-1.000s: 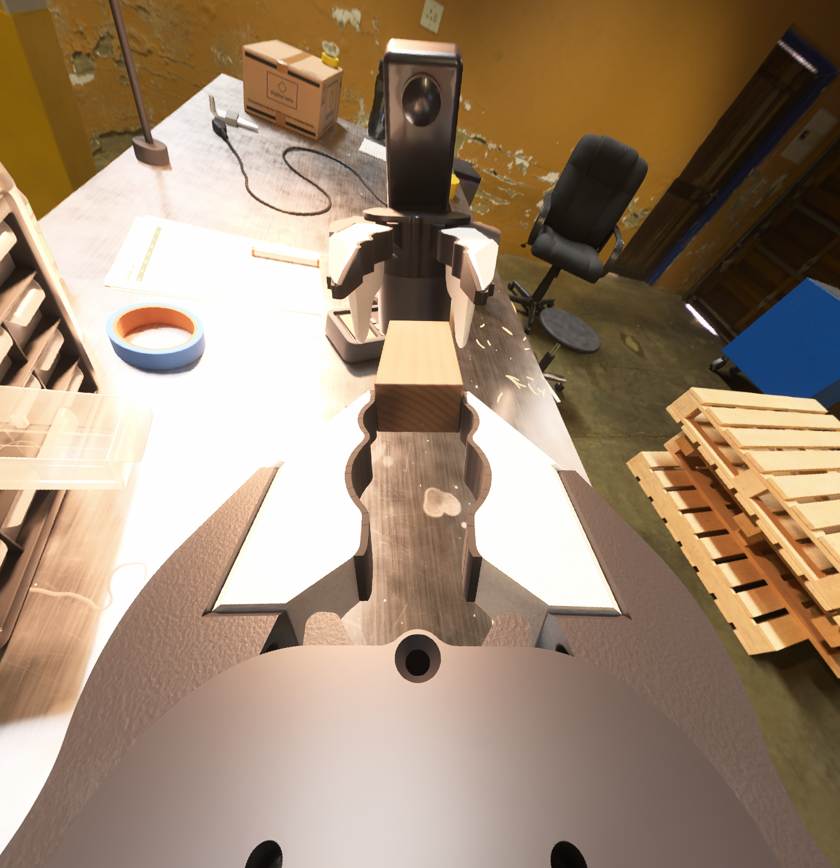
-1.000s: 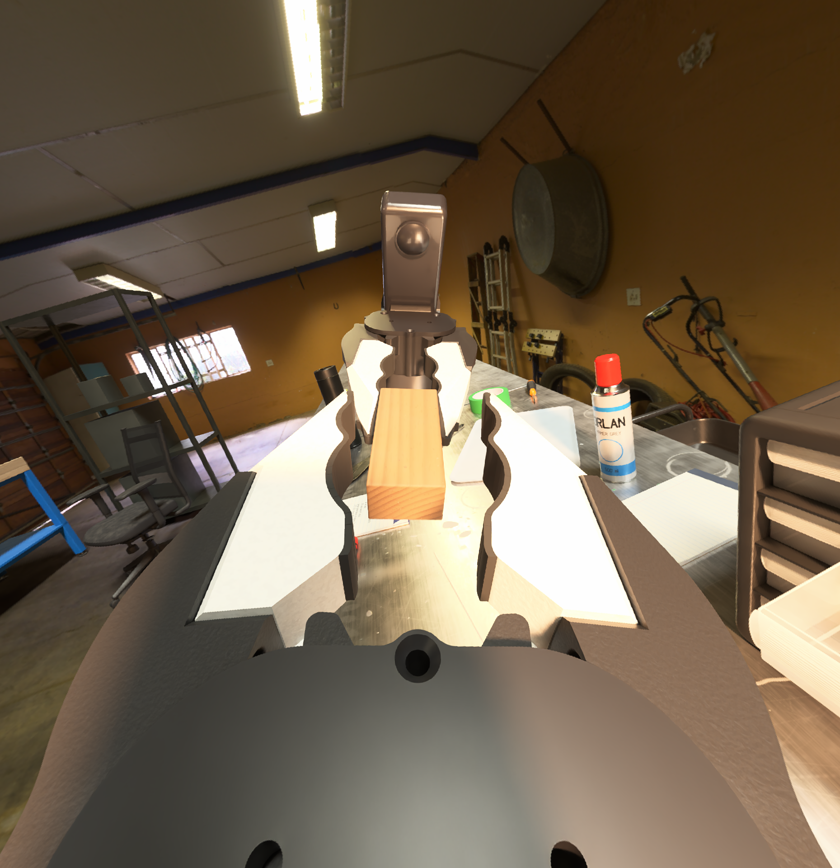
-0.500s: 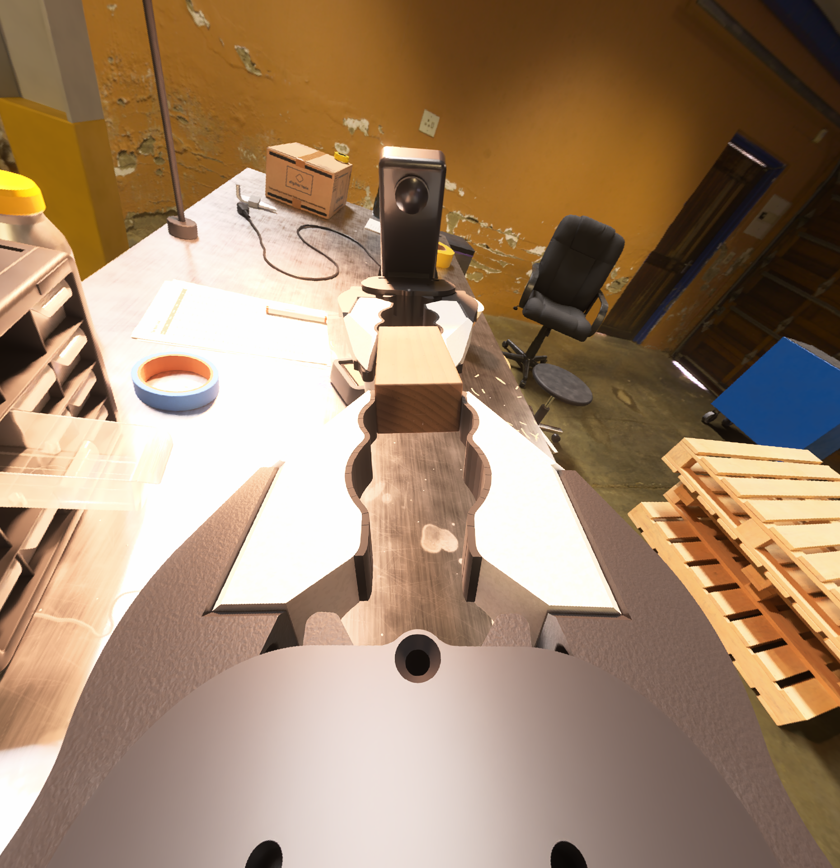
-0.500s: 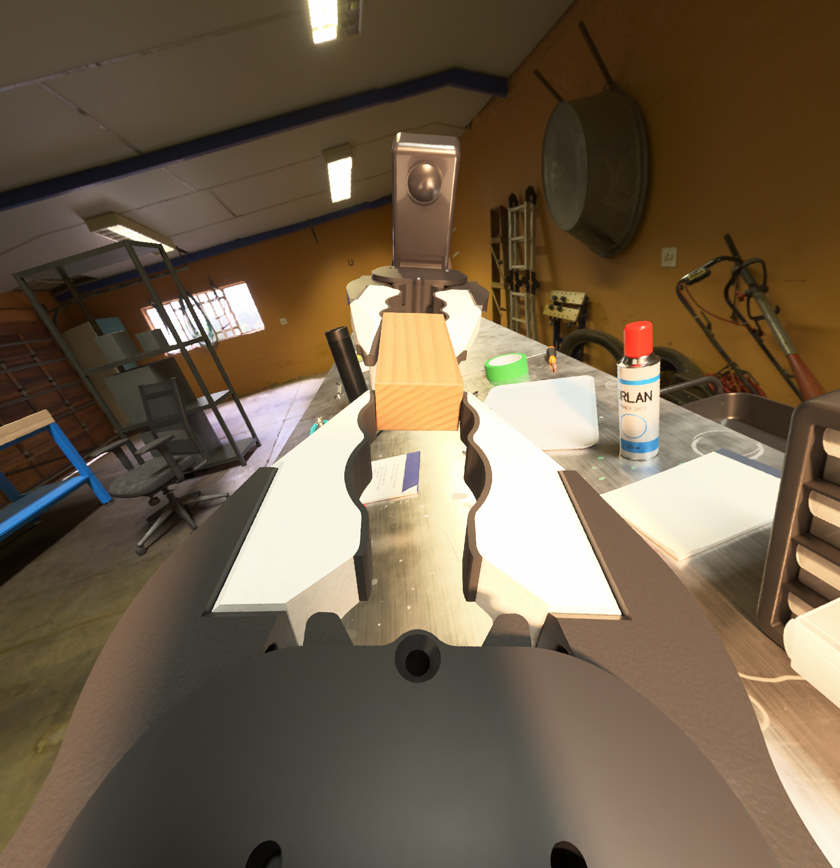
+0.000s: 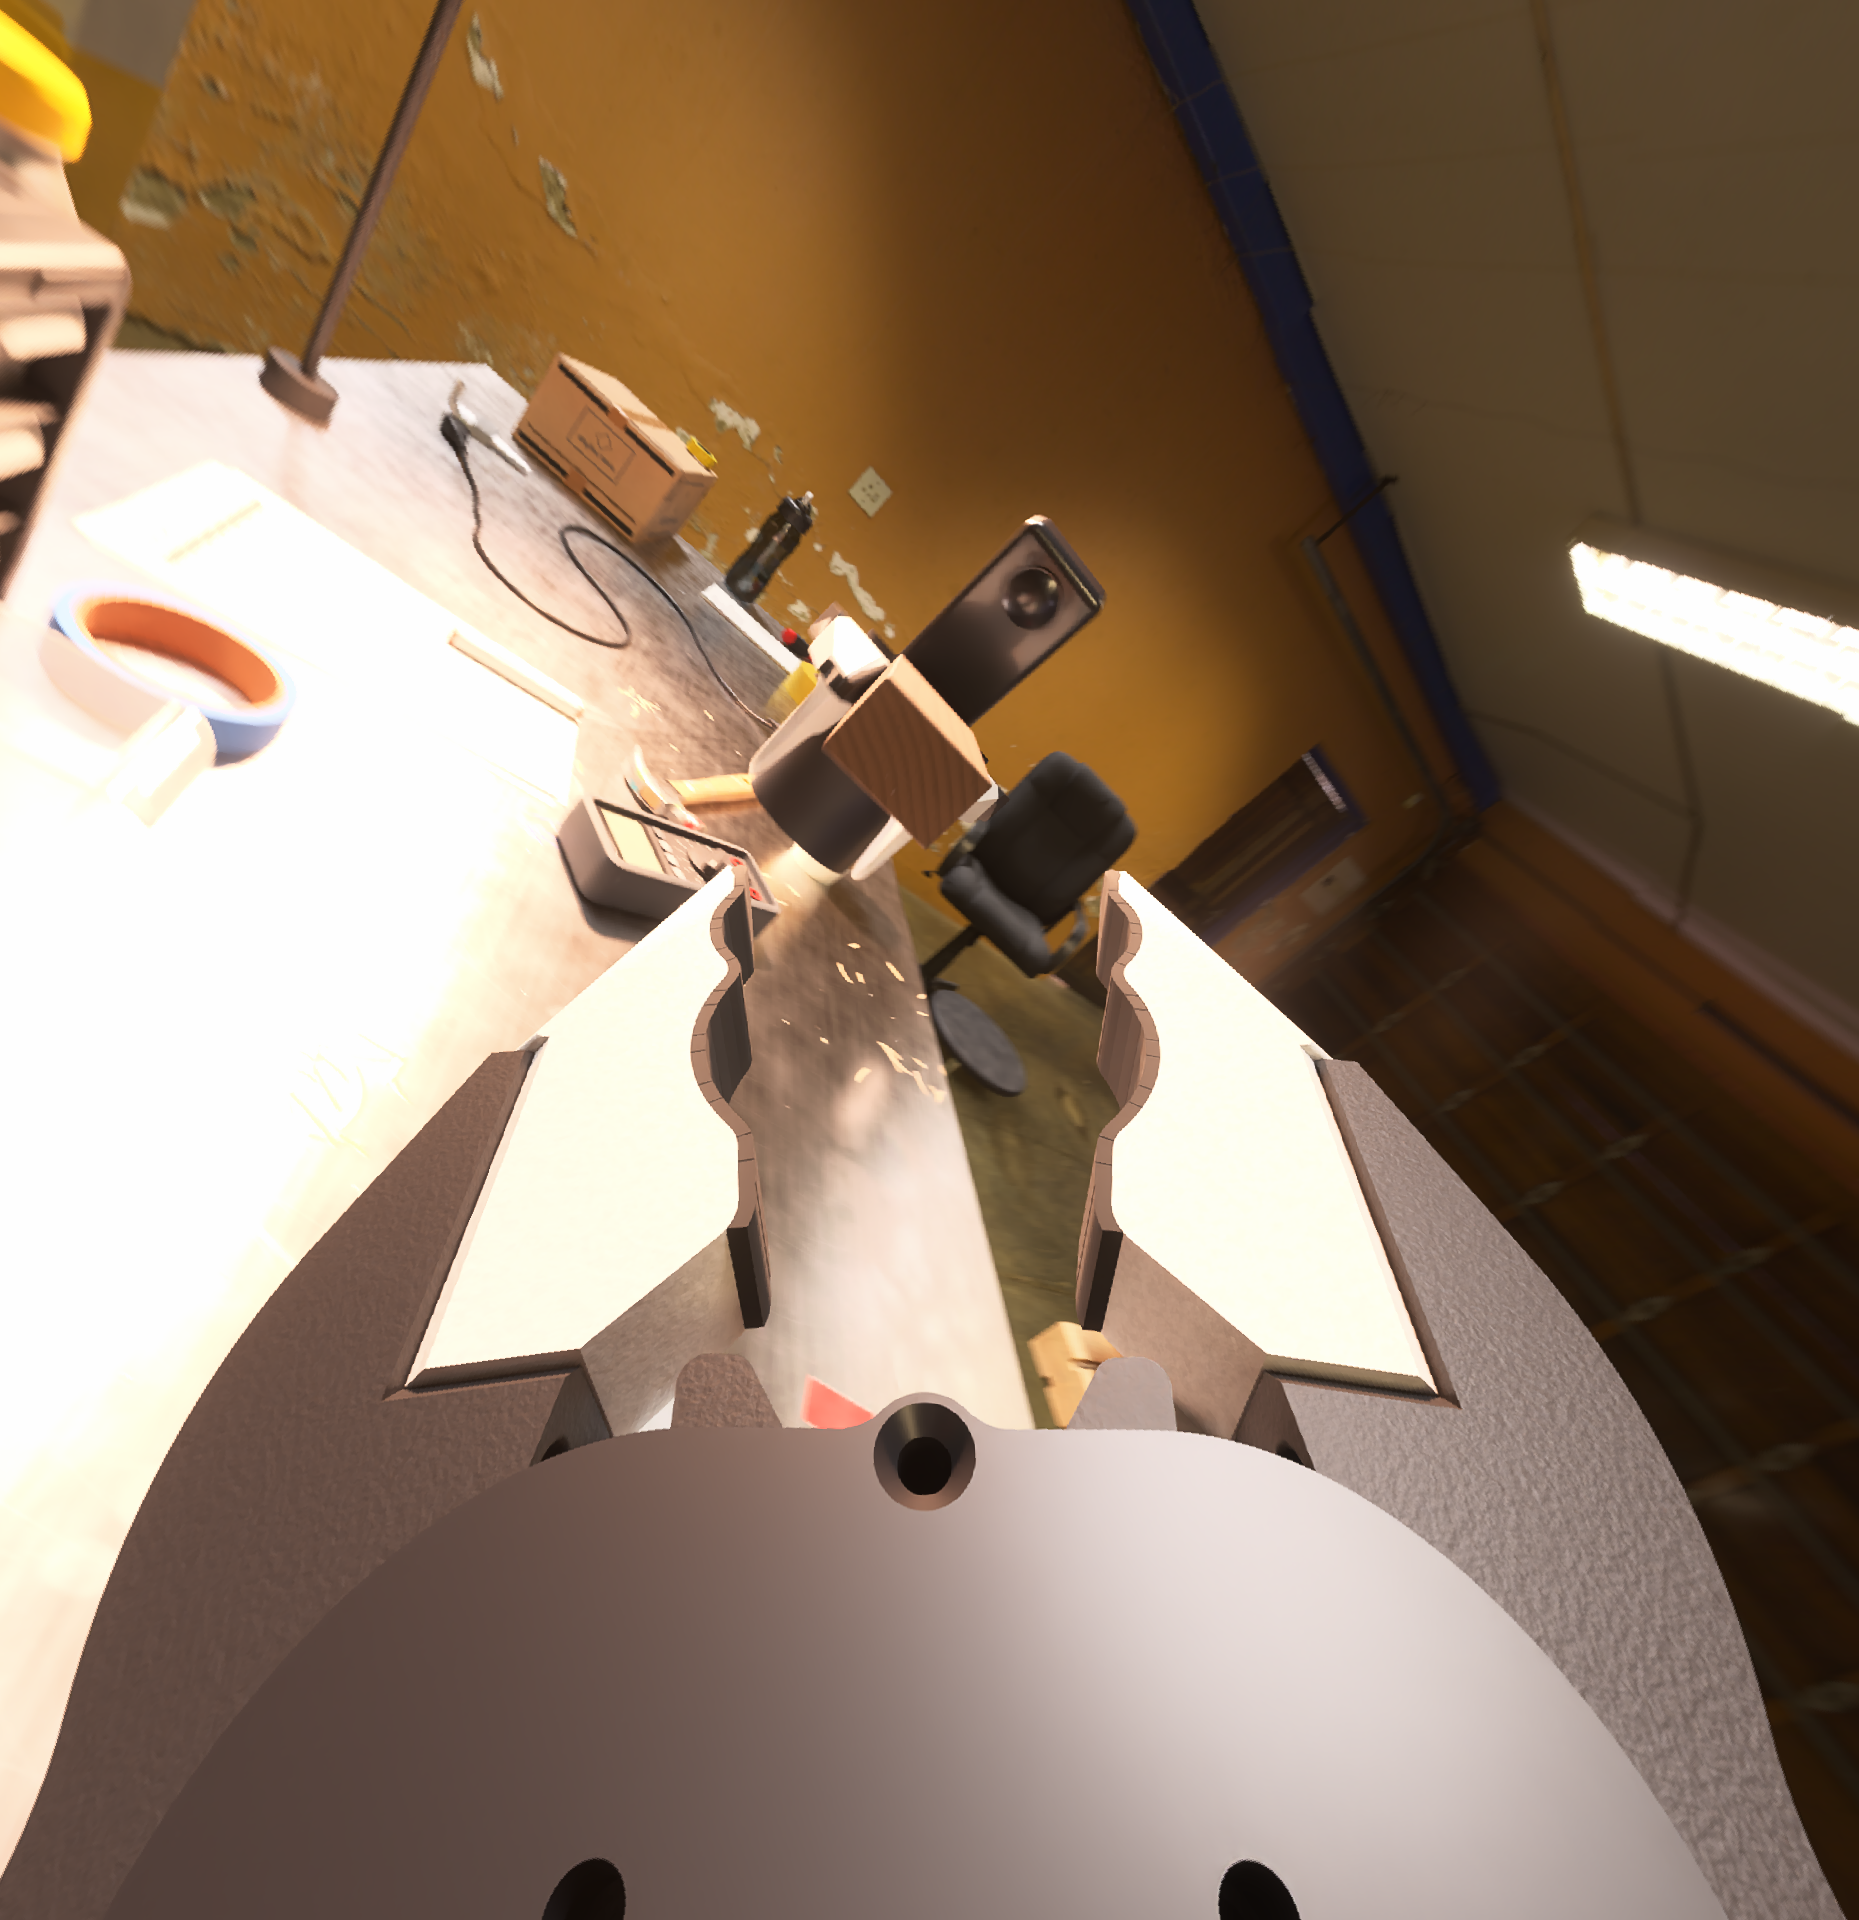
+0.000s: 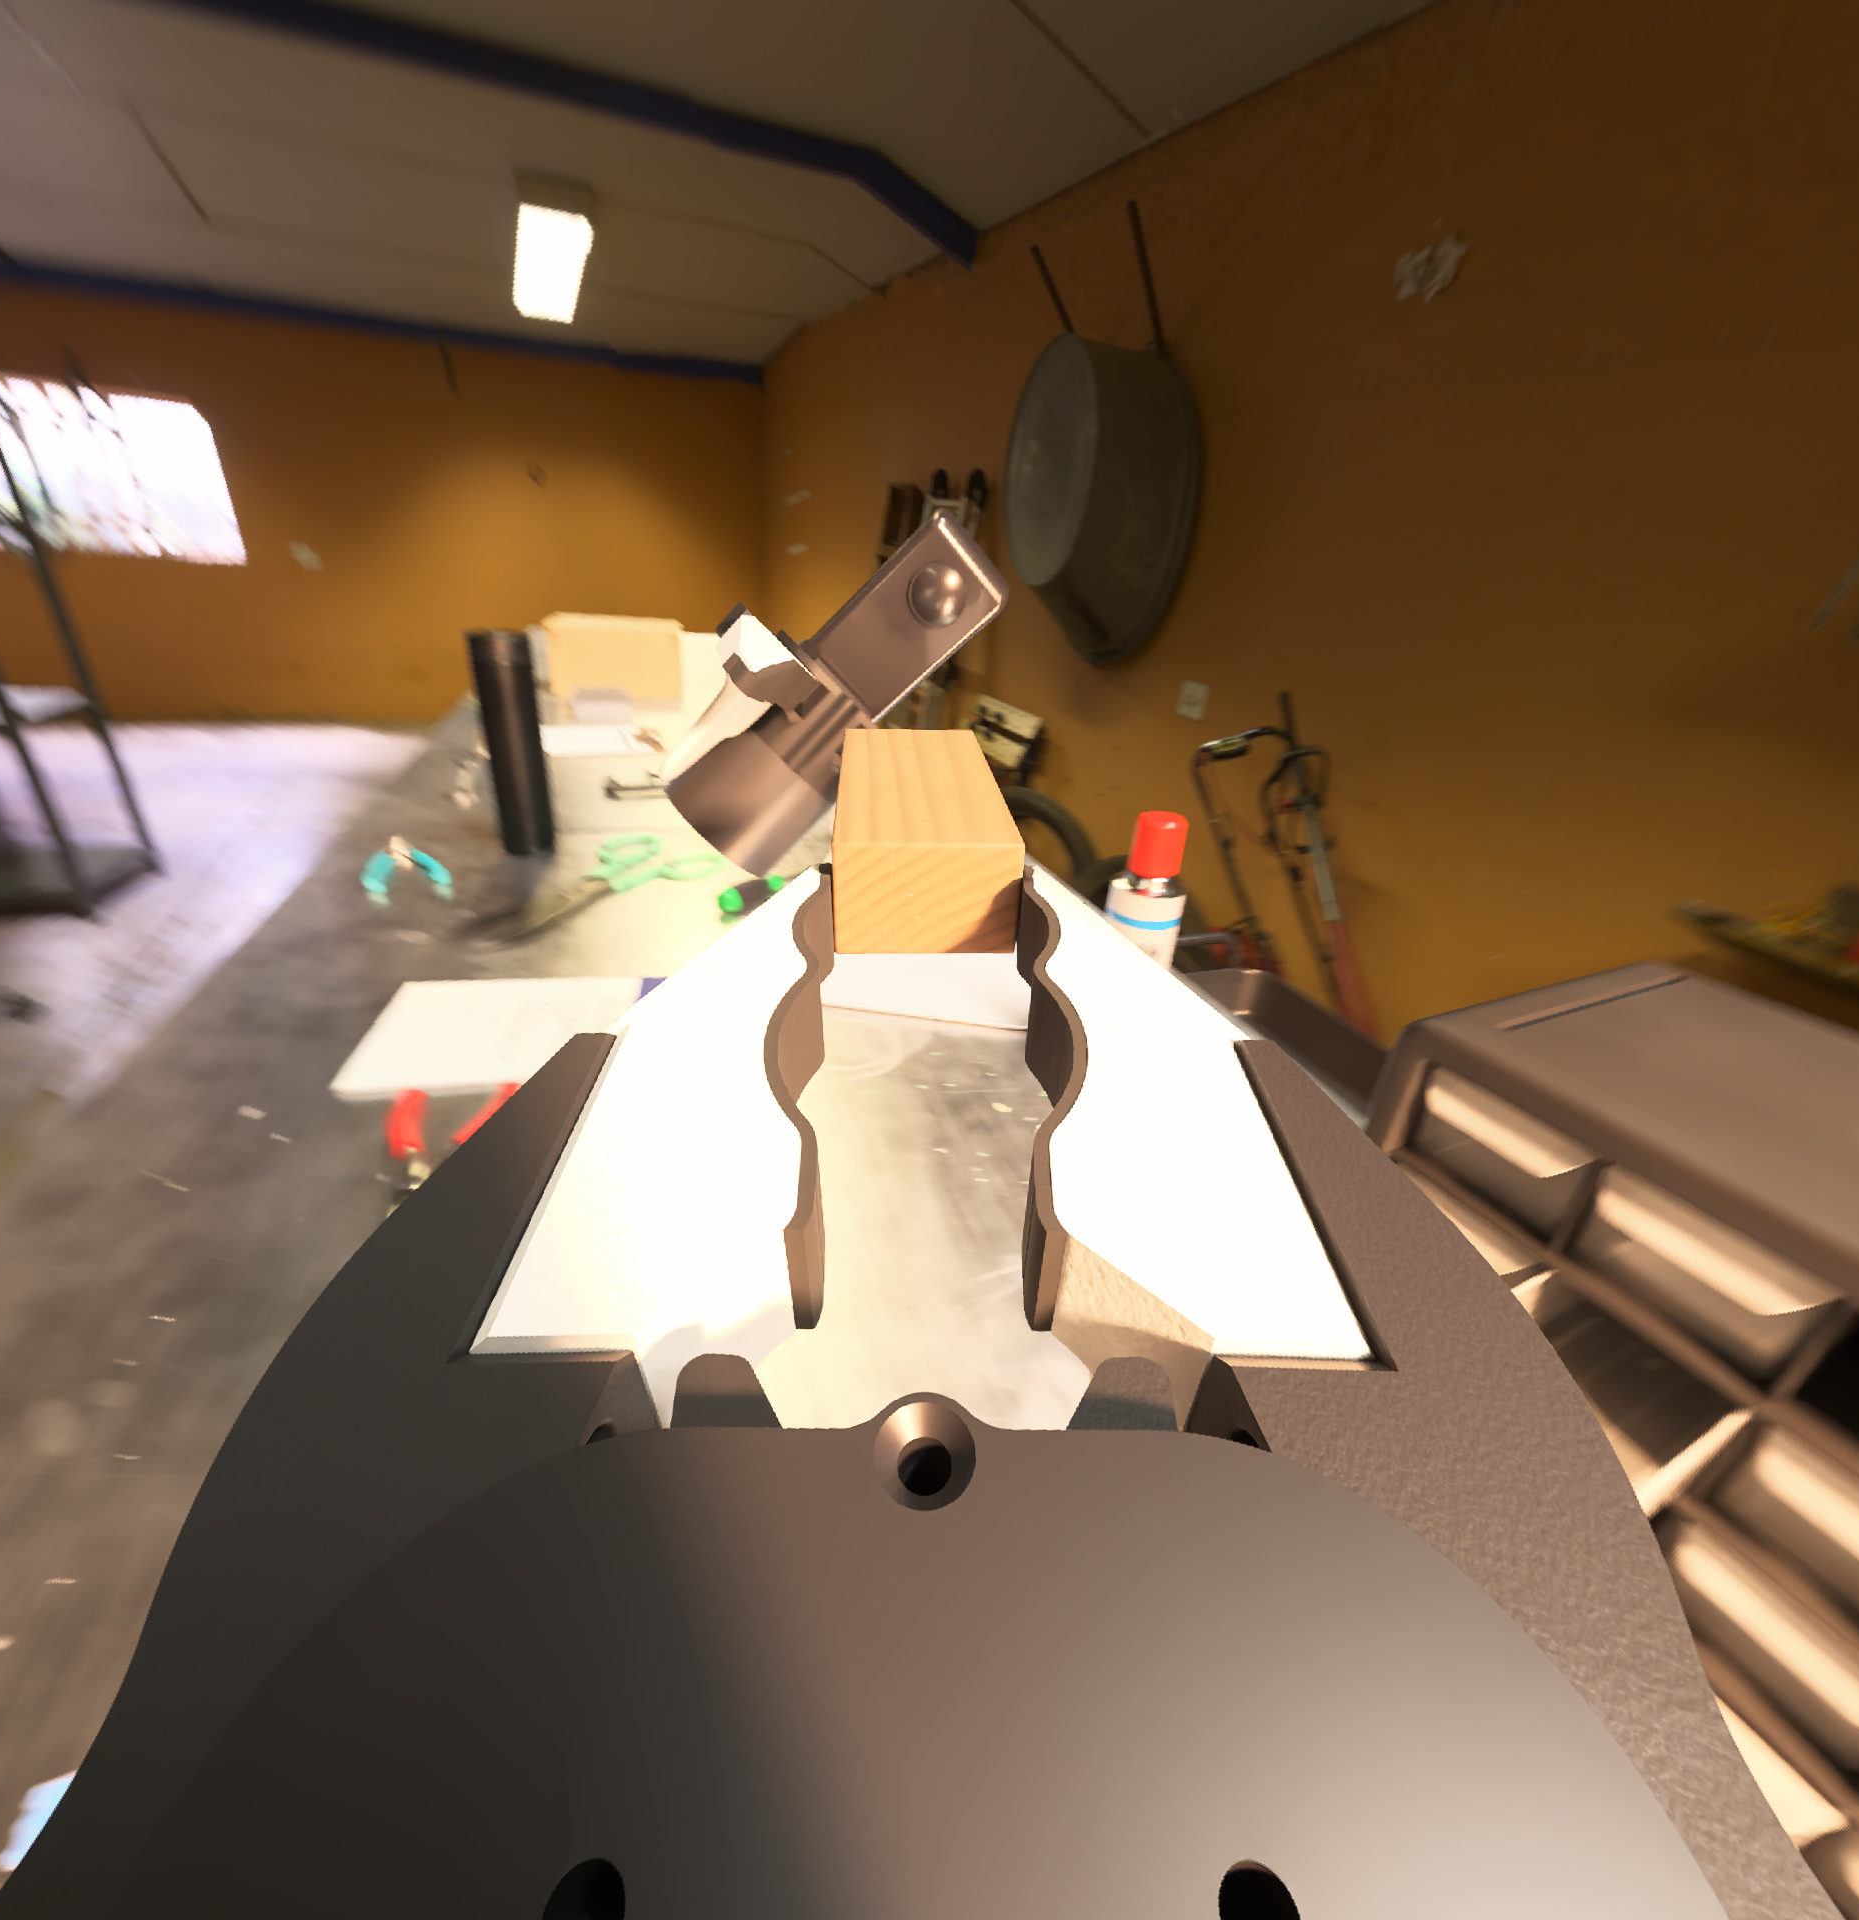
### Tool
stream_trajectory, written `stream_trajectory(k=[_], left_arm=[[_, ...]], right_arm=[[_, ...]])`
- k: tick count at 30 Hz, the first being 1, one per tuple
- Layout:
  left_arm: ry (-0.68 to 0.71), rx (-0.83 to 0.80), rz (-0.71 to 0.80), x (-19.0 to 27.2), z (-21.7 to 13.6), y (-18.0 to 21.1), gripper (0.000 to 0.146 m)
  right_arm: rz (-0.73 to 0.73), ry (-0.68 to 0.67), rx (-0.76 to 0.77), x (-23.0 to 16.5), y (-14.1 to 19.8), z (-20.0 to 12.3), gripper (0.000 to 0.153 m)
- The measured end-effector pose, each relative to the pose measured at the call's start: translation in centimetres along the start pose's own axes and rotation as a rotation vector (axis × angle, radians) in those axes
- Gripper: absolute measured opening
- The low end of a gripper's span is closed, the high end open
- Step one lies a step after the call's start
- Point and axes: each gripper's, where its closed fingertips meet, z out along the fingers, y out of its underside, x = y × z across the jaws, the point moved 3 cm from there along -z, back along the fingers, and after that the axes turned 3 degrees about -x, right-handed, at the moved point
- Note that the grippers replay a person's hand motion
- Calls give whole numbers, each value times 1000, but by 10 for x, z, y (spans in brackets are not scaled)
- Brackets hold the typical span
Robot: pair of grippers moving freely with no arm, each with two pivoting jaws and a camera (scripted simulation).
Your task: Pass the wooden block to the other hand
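Observation:
The wooden block (image 6: 925, 862) is a light, rectangular piece held between my right gripper's fingertips. My right gripper (image 6: 925, 894) is shut on it, above the metal workbench (image 6: 925, 1122). In the left wrist view the block (image 5: 904, 753) shows end-on, some way ahead, held by the right gripper (image 5: 873, 748), which is tilted. My left gripper (image 5: 923, 894) is open and empty, with its jaws wide apart and clear of the block. It also shows in the right wrist view (image 6: 759, 717), tilted, just behind and to the left of the block.
In the left wrist view, a blue tape roll (image 5: 177, 665), a grey meter (image 5: 655, 852), a cable and a cardboard box (image 5: 613, 457) lie on the bench. An office chair (image 5: 1039, 852) stands past its edge. In the right wrist view, a drawer cabinet (image 6: 1631, 1195), a spray can (image 6: 1148, 883), scissors (image 6: 644, 862) and red pliers (image 6: 437, 1122).
My right gripper closed on the block. My left gripper then opened, let go of it, drew back and tilted. The block now stays with the right gripper alone.

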Motion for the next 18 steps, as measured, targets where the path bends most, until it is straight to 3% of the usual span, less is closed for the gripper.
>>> stream_trajectory(k=[3,10,18], left_arm=[[27,-6,-99,-4,-12,8,67],[36,10,-258,6,-31,15,79],[28,67,-335,18,-30,10,67]], right_arm=[[-183,102,-40,-5,-1,4,35],[-823,369,-215,-30,-5,17,35],[-1557,563,-400,-64,-8,36,35]])
